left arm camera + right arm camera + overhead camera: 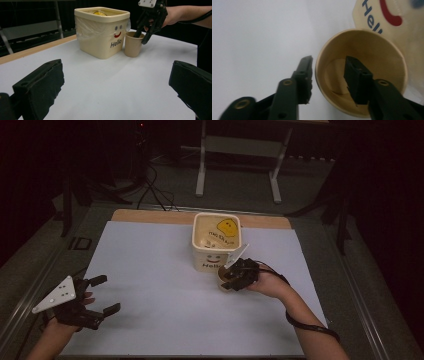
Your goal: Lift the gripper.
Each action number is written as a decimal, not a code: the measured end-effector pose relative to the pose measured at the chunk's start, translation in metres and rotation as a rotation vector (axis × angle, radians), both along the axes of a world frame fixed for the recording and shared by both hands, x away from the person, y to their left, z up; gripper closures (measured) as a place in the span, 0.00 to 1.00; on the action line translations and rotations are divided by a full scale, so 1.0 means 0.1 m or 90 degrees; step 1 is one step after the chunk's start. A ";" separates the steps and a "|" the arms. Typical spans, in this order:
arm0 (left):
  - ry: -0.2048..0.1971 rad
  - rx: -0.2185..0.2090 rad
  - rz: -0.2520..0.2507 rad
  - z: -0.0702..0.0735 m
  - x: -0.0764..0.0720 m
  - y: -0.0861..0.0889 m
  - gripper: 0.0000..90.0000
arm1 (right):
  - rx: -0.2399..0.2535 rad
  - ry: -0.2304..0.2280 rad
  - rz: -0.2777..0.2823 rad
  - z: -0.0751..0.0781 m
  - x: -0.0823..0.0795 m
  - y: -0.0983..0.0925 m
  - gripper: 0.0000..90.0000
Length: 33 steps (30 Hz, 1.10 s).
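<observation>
At the far middle of the tabletop [150,285] stands a cream bin [216,242] with a smiley face and "Hello", and a paper cup [133,44] sits upright just beside it on the near right, close to touching. The right hand-held gripper [329,75] straddles the cup's rim: one jaw inside, one outside along the wall, a small gap visible on each side, so the pads do not yet press. Judgement: the grasp is started, not finished; closing, lifting and whatever follows with the cup remain. The left hand-held gripper [97,295] waits at the near left, jaws wide apart, nothing between them.

Room: the bin blocks the cup's far-left side. Bare tabletop lies open to the near and left; the right edge is nearer.
</observation>
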<state>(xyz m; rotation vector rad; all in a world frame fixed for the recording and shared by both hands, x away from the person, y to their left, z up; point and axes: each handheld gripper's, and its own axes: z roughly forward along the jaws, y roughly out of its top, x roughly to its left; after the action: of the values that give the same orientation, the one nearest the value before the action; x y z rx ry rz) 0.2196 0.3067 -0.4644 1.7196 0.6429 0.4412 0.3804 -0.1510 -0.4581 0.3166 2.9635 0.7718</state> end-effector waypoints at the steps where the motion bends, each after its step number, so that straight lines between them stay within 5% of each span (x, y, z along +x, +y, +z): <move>1: 0.001 0.000 0.000 0.00 0.00 0.00 0.01 | -0.007 -0.008 0.006 -0.01 0.00 0.01 0.71; 10: 0.001 0.001 0.000 -0.01 0.00 0.00 0.01 | -0.038 -0.028 0.035 -0.04 -0.03 0.08 0.90; 19: 0.002 0.002 -0.001 -0.01 0.01 -0.01 0.01 | -0.065 -0.062 0.052 0.03 -0.09 0.07 0.95; 33: 0.002 0.004 -0.002 0.00 0.02 -0.02 0.01 | -0.058 -0.047 0.082 0.27 -0.28 0.00 0.96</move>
<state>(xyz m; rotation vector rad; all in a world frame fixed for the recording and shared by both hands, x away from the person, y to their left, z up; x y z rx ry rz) 0.2214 0.3048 -0.4648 1.7275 0.6413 0.4394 0.3521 -0.1512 -0.4308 0.0904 2.9598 0.6426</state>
